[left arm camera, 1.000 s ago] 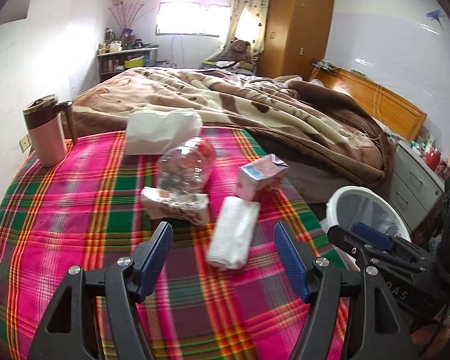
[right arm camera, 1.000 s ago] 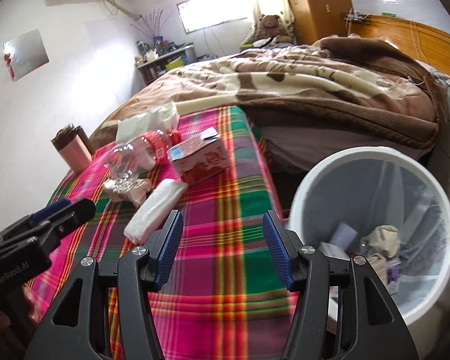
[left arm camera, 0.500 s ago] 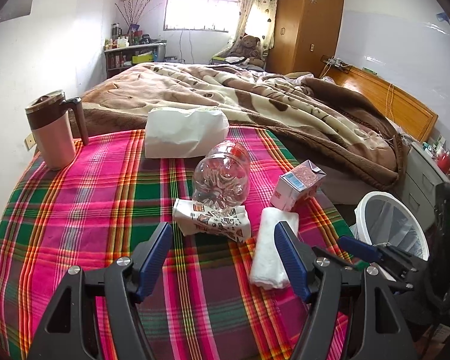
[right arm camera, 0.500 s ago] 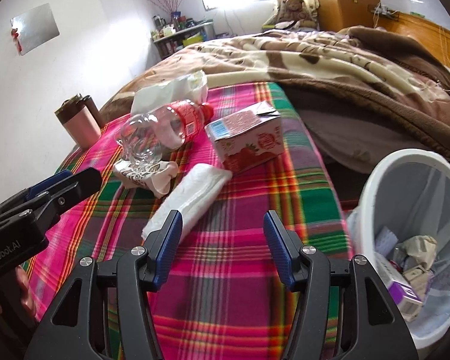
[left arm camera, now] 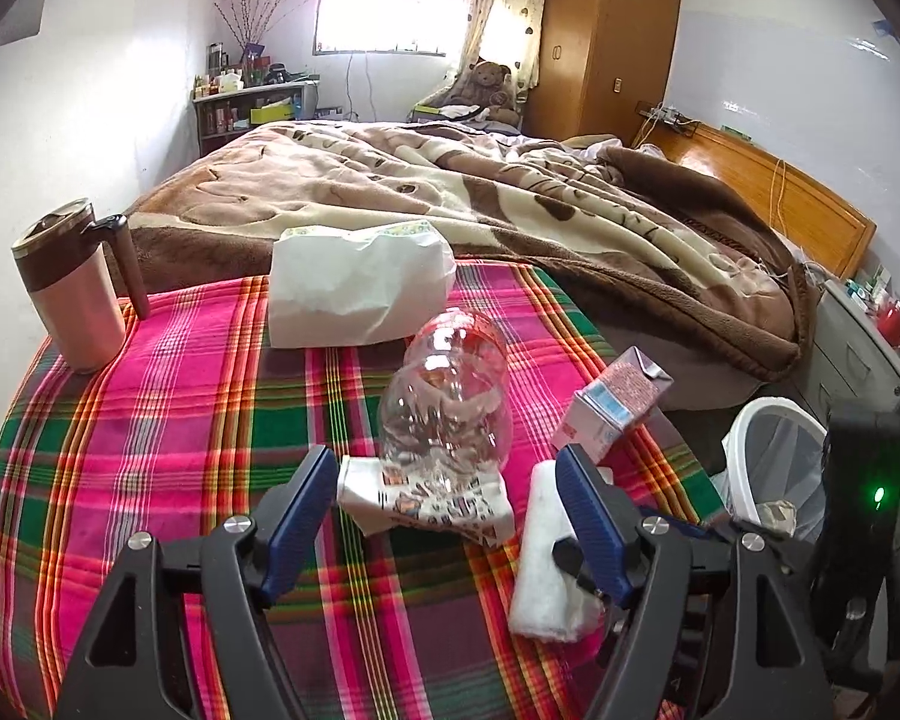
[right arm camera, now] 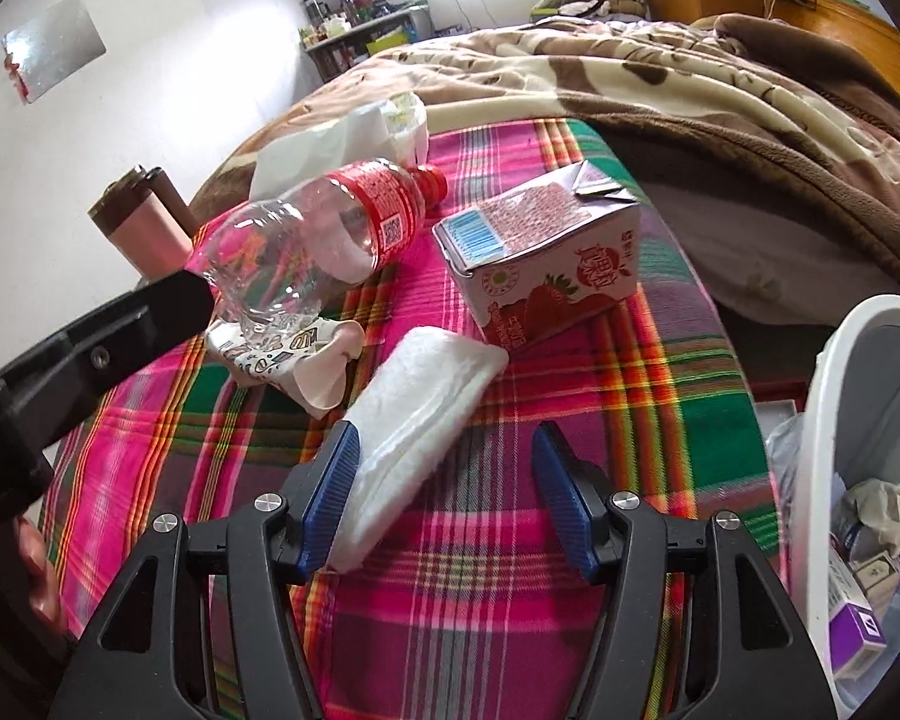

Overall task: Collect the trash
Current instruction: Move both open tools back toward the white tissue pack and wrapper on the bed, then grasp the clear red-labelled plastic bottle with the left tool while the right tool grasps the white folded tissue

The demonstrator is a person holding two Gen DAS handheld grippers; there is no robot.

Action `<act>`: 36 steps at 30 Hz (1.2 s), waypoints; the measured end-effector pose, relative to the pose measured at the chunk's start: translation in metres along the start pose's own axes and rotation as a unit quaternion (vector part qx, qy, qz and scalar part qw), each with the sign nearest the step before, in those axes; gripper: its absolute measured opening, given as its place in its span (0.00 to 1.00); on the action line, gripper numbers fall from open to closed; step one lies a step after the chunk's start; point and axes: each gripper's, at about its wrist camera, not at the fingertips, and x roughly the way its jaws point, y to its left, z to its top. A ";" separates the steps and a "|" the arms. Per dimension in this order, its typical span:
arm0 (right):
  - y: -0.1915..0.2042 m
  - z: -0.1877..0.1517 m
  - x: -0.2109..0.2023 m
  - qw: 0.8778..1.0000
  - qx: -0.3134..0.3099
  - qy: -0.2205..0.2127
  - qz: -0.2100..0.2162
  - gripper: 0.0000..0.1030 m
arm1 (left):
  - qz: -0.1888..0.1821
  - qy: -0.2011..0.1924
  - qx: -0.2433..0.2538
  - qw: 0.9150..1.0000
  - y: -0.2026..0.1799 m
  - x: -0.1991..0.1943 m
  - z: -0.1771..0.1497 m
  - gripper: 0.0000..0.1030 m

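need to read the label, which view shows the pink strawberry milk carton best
The right wrist view: the pink strawberry milk carton lies close, its printed front and blue panel facing the camera. The left wrist view shows it smaller, end-on, at the tablecloth's edge.

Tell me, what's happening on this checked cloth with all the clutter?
A person is clearing trash with a two-finger gripper in each hand. The left gripper points at the crumpled printed wrapper under the empty plastic bottle; the right gripper nears the white folded tissue. Both are opening and hold nothing. A strawberry milk carton waits too. The white bin beside the table already holds some trash.
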 end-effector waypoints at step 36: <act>-0.032 0.002 -0.012 0.999 0.031 -0.010 0.028 0.10 | -0.003 0.079 0.010 0.997 -0.003 0.091 0.029 0.75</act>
